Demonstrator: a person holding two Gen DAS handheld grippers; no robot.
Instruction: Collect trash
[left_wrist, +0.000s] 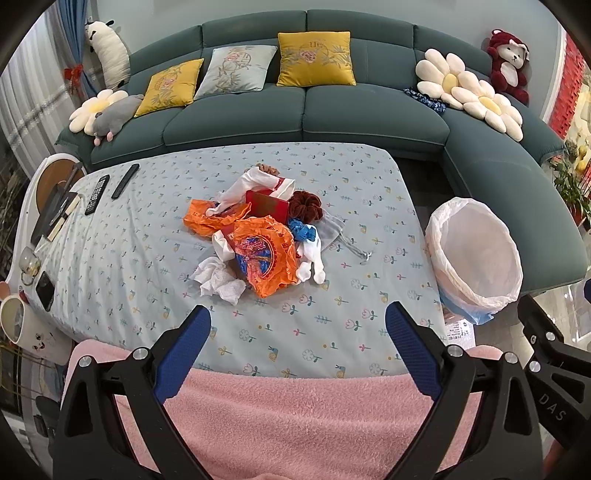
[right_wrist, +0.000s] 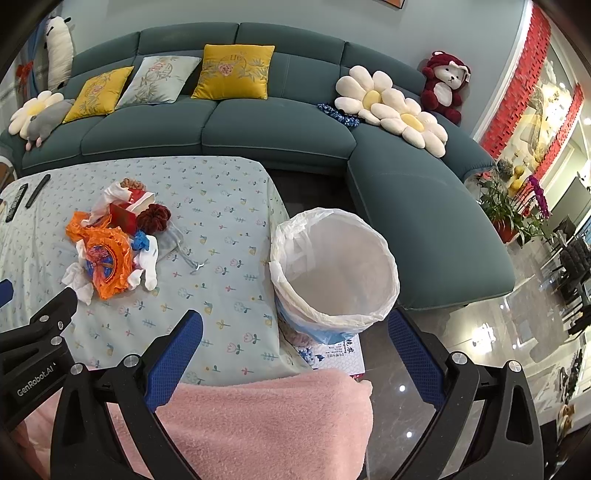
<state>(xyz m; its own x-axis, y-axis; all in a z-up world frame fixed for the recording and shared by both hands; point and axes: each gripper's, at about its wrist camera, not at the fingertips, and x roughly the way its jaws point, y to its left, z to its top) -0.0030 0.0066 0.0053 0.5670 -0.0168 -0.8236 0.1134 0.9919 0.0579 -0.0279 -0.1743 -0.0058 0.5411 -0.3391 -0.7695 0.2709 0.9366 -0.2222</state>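
- Since the bin looks empty inside, I think no trash is in it yet and the job has not really started.
- On the far left edge of the table (left_wrist: 122, 258) sit two remotes (left_wrist: 96, 194), a cup (left_wrist: 16, 325) and a phone (left_wrist: 45, 290); these do not look like trash.
- Near the middle of the table lies the pile (left_wrist: 258, 236), all heaped together: a crumpled tissue (left_wrist: 219, 282), an orange bag (left_wrist: 266, 258), a red box (left_wrist: 266, 206), white socks (left_wrist: 314, 264), a brown scrunchie (left_wrist: 306, 206) and a small grey pouch (left_wrist: 334, 229).
- Some of the pile, like the socks and the scrunchie, may not be trash, so I think it needs sorting.
- Close to us, the left gripper (left_wrist: 297, 332) is spread wide and holds nothing; it hangs over the near edge, well back from the pile.
- Beside the right edge of the table stands the bin (right_wrist: 334, 269) with a white liner, its mouth open.
- Farthest right, the right gripper (right_wrist: 295, 332) is spread wide too and holds nothing; it points at the bin.
- Every piece is left to pick up and drop in the bin.
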